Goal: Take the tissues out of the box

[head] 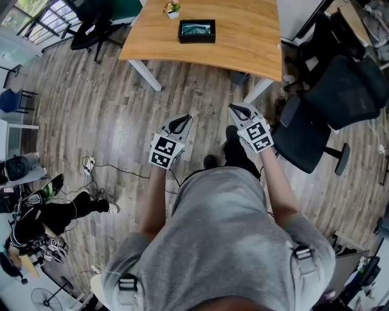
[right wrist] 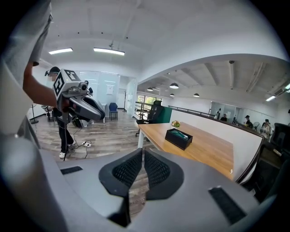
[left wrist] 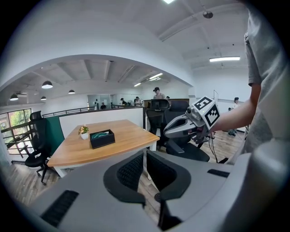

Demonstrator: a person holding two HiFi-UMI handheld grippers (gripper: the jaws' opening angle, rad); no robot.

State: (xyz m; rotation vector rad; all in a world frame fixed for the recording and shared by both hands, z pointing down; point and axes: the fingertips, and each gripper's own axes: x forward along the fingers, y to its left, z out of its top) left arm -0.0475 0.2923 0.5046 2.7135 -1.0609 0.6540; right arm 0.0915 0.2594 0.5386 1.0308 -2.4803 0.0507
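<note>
A black tissue box [head: 197, 30] with teal tissue showing in its open top rests on the wooden table [head: 243, 42], well ahead of both grippers. It shows too as the box [left wrist: 102, 138] in the left gripper view and the box [right wrist: 178, 137] in the right gripper view. My left gripper [head: 187, 118] is held over the floor short of the table, shut and empty. My right gripper [head: 233, 108] hangs beside it, also shut with nothing between its jaws. Each gripper view catches the other gripper: right one [left wrist: 168, 132], left one [right wrist: 100, 116].
A small potted plant [head: 172, 9] stands on the table left of the box. A black office chair [head: 328, 115] sits at the right, another [head: 91, 27] at the far left. Cables and a power strip [head: 89, 164] lie on the wood floor at left.
</note>
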